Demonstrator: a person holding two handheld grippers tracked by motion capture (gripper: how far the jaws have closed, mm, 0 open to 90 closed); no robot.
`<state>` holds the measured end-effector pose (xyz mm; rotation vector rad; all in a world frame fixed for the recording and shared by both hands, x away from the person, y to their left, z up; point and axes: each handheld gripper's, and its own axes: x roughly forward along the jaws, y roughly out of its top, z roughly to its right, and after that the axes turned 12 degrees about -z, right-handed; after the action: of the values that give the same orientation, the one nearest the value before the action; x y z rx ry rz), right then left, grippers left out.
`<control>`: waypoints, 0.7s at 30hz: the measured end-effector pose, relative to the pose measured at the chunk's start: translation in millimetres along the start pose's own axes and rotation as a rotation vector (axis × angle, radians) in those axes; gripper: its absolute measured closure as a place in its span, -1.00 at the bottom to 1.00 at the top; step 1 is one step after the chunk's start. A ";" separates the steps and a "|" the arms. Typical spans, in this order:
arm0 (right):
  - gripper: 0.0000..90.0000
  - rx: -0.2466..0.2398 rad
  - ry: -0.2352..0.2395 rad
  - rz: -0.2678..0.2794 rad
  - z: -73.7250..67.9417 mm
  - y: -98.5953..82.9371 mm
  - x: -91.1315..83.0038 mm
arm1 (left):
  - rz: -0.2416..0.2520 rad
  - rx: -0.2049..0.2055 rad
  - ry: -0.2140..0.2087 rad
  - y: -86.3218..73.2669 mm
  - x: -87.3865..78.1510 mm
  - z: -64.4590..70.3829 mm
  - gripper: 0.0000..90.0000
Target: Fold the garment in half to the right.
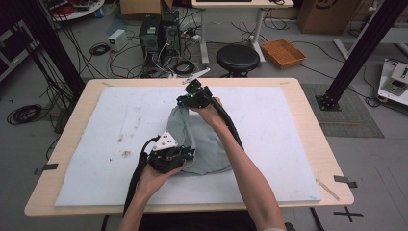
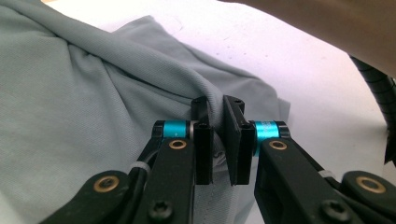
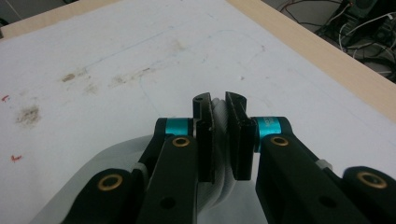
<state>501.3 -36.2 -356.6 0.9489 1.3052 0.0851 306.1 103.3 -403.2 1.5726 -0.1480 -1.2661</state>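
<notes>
A pale wooden table [image 1: 308,125] stands on a grey floor [image 1: 337,62], its top covered by a stained white mat [image 1: 269,125]. Just beyond the table's far edge sit a round black stool [image 1: 237,57] and two dark computer towers [image 1: 159,32] amid tangled cables [image 1: 98,48], with a woven orange basket [image 1: 283,52] to the stool's right. Black metal frame posts [image 1: 358,53] rise on either side of the table, and a cardboard box [image 1: 320,14] rests farther back.
</notes>
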 end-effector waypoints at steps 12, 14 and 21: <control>0.86 0.017 -0.046 -0.022 20.2 -27.5 -15.5 | -0.012 0.030 0.001 14.8 33.1 21.2 0.84; 0.86 0.019 -0.058 -0.032 23.5 -32.6 -16.7 | -0.020 0.031 0.005 17.0 39.9 25.3 0.84; 0.86 0.048 -0.085 -0.070 36.6 -54.0 -13.4 | -0.065 0.031 0.024 21.0 61.8 37.1 0.84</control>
<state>503.8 -97.8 -381.9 0.9373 1.2654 -0.0403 314.5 31.0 -421.6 1.6300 -0.1024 -1.3001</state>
